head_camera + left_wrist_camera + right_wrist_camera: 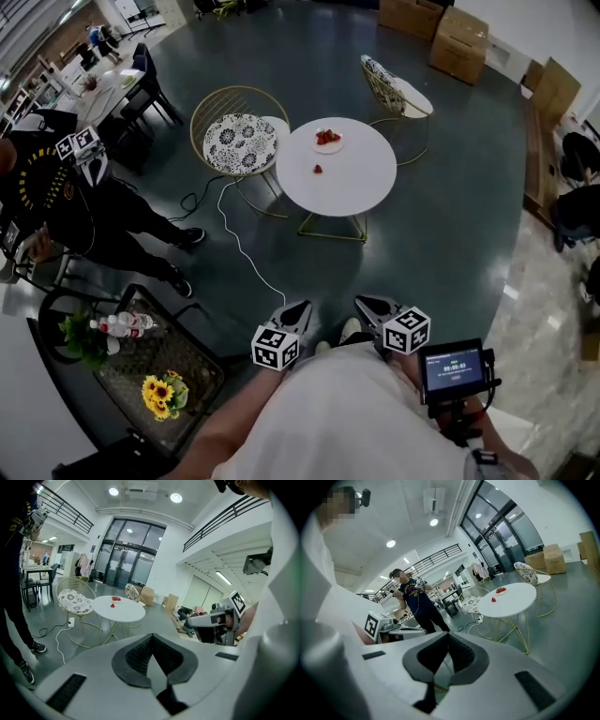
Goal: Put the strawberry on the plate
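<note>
A round white table stands on the dark floor well ahead of me. On its far side is a small plate holding red strawberries. A single loose strawberry lies on the tabletop a little nearer than the plate. The same strawberry shows in the left gripper view, just in front of the plate, and as a red dot in the right gripper view. My left gripper and right gripper are held side by side close to my body, far from the table. Both are shut and empty.
A gold wire chair with a patterned cushion is left of the table, and another chair is behind it. A white cable crosses the floor. A person stands at left. A side table with flowers is near left. Cardboard boxes are at the back.
</note>
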Tool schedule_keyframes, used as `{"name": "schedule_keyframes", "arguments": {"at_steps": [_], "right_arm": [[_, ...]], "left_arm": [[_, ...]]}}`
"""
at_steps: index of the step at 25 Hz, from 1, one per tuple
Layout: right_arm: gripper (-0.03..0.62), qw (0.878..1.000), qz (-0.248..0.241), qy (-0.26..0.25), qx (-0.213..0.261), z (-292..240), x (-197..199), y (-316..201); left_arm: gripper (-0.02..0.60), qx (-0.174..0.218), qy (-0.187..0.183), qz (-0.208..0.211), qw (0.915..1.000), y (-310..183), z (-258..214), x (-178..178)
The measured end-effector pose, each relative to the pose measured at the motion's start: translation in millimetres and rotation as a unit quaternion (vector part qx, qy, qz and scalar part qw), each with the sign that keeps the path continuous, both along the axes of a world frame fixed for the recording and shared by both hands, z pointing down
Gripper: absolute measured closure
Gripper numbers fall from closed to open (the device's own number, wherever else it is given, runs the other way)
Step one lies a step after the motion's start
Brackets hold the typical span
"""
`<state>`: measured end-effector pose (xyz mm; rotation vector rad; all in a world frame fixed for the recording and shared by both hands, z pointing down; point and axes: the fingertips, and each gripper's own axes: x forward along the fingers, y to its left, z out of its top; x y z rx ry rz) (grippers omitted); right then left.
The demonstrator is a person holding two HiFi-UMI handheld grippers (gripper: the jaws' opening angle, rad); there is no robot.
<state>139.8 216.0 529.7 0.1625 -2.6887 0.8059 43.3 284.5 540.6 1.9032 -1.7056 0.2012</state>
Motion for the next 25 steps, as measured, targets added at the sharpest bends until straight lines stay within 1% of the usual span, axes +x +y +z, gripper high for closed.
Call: {"name": "schedule_keyframes", "arguments": {"at_steps": [6,10,13,17,22,25], "right_arm": [[0.586,1.0,-0.007,-0.007,-0.012,1,-10,-35],[0.586,0.999,-0.021,-0.011,-0.024,6,-18,-61],[0.586,0.999,-0.033,-0.02,-0.02,1,-26,-66],[0.586,0.999,-0.031,-0.021,-0.025,1,-25,-79],[0.586,0.999,-0.025,-0.014,-0.033,8,-27,-94],[0.586,0.999,-0.023,-0.007,-0.035,13,-29,-99]], "left_arm": [[0.574,-0.004,-0.01,0.005,0.9999,-41,-11,-2],[0.575,-0.009,-0.02,-0.012,0.9997,-64,-17,-9],[0.574,-0.01,-0.027,-0.034,0.999,-63,-18,-21],[0.574,-0.011,-0.029,-0.06,0.9977,-66,-20,-35],[0.575,-0.014,-0.031,-0.077,0.9964,-76,-19,-54],[0.575,-0.016,-0.023,-0.072,0.997,-84,-13,-55]]}}
